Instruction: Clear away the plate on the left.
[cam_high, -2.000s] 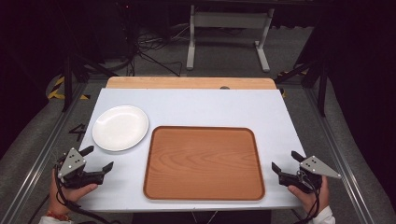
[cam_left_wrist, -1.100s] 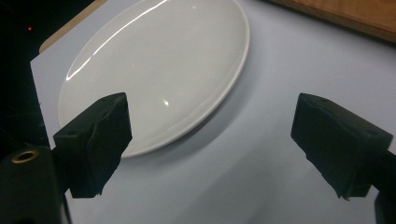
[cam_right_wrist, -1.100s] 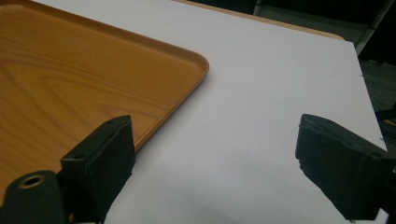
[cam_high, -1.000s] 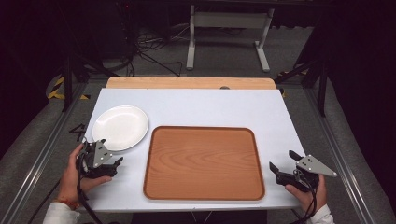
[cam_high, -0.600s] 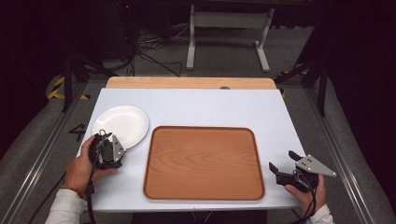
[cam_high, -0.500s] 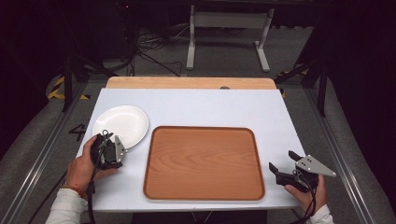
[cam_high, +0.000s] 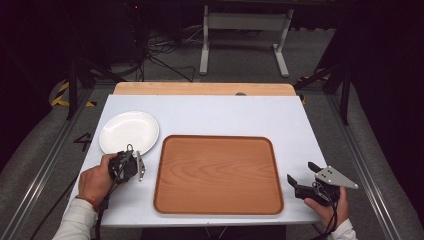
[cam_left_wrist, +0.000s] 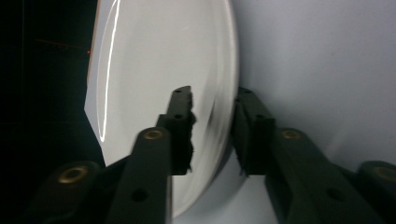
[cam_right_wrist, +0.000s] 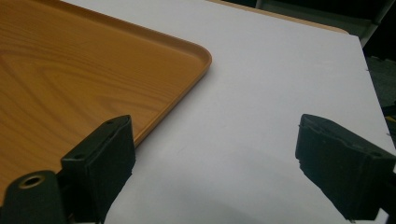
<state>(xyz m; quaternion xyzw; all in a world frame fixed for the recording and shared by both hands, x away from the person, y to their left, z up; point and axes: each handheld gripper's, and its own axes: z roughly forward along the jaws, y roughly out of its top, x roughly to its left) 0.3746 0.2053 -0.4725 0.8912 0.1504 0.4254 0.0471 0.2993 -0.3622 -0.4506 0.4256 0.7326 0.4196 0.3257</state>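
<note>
One left gripper (cam_left_wrist: 212, 133) astride white plate (cam_left_wrist: 163, 70) rim, jaws apart

A "4" — on the floor (cam_high: 82, 141).

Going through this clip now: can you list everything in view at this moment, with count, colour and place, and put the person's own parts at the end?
Plate: one, white, left part of the table, its near rim between the left gripper's jaws.
Tray: one, brown wood grain, centre of the table, nothing on it.
Table: one, white top with a wooden strip along the far edge.
Frame: one, pale metal, on the floor beyond the table.
Cables: several, dark, on the floor at the far left.
Left gripper: one, black, jaws either side of the plate's rim, not closed.
Right gripper: one, black, open, by the tray's near right corner.
Hands: two, at the near edge.
</note>
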